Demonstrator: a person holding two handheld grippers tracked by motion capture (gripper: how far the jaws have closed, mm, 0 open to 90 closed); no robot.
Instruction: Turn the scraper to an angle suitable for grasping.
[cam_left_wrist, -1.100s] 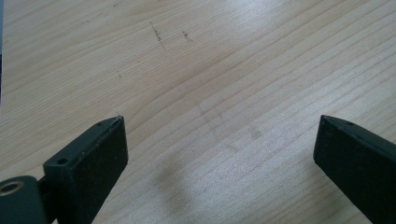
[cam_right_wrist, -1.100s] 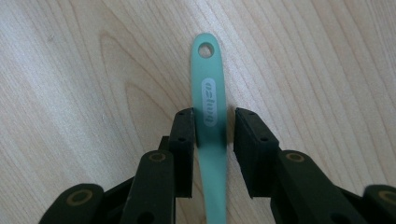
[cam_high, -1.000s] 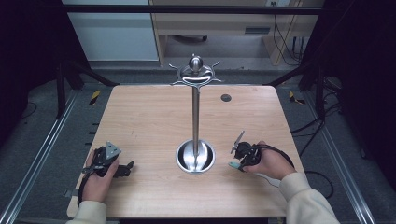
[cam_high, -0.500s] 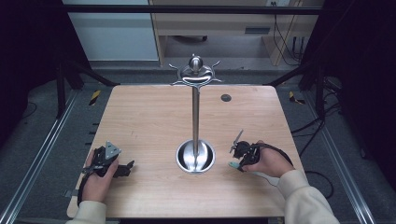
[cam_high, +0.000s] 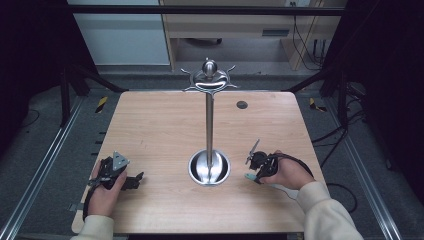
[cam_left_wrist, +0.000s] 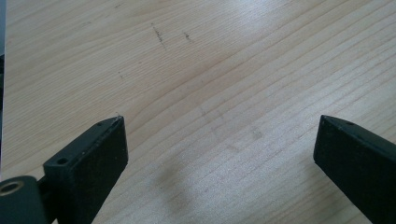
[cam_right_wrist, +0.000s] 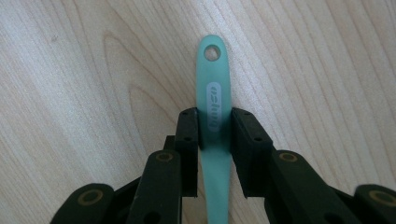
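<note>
1. The right gripper (cam_right_wrist: 215, 119) had its jaws closed on a teal handle (cam_right_wrist: 214, 100), pinching the flat strip from both sides just below its printed oval label.
2. The handle's rounded end, with a small hanging hole, pointed away from the jaws, over the wooden table (cam_right_wrist: 70, 70).
3. In the high view the right gripper (cam_high: 256, 167) sat near the table's right front, just right of the round base of the metal stand (cam_high: 209, 167), apart from it.
4. The left gripper (cam_left_wrist: 219, 140) had its jaws spread wide over bare wood, holding nothing.
5. In the high view the left gripper (cam_high: 131, 180) rested near the front left, well apart from the stand.
</note>
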